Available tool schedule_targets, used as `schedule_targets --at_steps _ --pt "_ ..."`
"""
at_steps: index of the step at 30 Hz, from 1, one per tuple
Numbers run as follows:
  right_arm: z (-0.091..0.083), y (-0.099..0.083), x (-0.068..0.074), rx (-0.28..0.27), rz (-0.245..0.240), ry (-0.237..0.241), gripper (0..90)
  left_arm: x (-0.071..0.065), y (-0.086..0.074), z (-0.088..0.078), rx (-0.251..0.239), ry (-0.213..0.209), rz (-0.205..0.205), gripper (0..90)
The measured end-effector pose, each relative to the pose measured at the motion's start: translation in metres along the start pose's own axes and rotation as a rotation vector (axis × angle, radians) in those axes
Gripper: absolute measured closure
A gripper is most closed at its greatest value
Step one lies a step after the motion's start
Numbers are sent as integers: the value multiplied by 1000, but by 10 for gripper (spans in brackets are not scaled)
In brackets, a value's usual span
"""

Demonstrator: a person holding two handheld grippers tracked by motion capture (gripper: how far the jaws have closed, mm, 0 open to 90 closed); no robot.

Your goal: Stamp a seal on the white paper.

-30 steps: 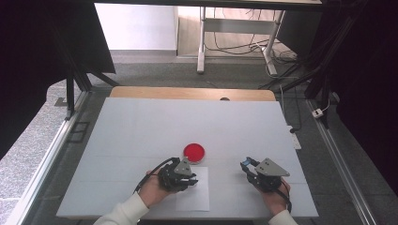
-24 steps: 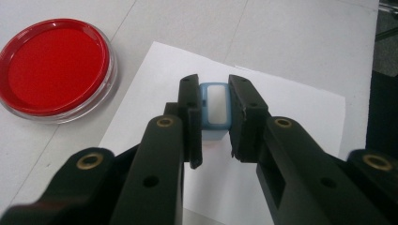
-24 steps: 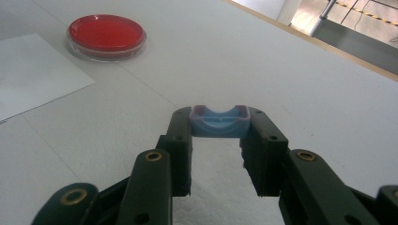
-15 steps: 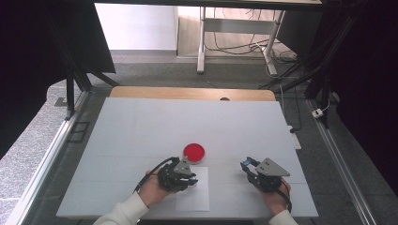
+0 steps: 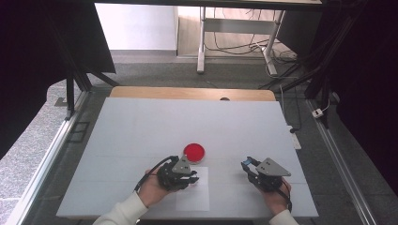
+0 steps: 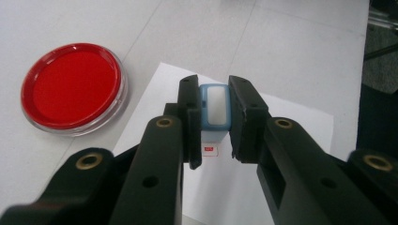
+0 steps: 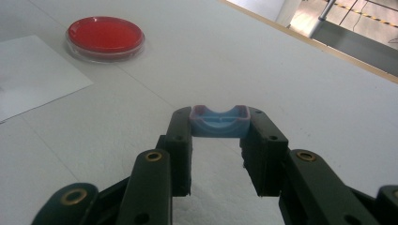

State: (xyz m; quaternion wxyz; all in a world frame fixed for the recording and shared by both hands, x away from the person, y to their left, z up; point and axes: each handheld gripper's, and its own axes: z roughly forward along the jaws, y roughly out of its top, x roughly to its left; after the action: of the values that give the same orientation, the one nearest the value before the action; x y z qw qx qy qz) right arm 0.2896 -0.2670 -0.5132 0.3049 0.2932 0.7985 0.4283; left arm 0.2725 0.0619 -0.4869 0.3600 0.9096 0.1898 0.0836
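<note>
A small blue stamp with a white face [image 6: 215, 108] sits between the jaws of my left gripper [image 6: 214, 89], which is shut on it just above a white sheet of paper [image 6: 291, 123]. A small red printed mark [image 6: 209, 149] shows on the paper under the stamp. A round clear dish with a red ink pad [image 6: 72, 86] lies to the left of the paper, also seen as the red dish [image 5: 194, 152] just beyond my left gripper [image 5: 192, 180]. My right gripper [image 7: 219, 112] is shut on a blue cap-like piece [image 7: 219, 125], held low over the table at the right gripper [image 5: 247, 165].
The white table [image 5: 187, 122] has a wooden strip [image 5: 187, 93] along its far edge. Metal rails run down both sides, and a desk frame with cables stands on the floor behind. The red dish [image 7: 104, 33] and the paper [image 7: 33, 70] lie to the left of my right gripper.
</note>
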Motion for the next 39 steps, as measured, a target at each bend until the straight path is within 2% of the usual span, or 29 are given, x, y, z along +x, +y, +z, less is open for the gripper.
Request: schedule_targets --at_steps 7,12,27,39 --pt "0 0 0 6 -1 -1 641 6 1 -10 -52 -24 -45 754" --pt "0 0 0 10 -3 -6 641 11 2 -20 -98 -18 -78 753" --pt "2 0 1 16 -6 -5 641 19 9 -44 -173 31 -115 753" --pt "2 -1 1 12 -2 1 641 30 19 -59 -259 22 -155 752"
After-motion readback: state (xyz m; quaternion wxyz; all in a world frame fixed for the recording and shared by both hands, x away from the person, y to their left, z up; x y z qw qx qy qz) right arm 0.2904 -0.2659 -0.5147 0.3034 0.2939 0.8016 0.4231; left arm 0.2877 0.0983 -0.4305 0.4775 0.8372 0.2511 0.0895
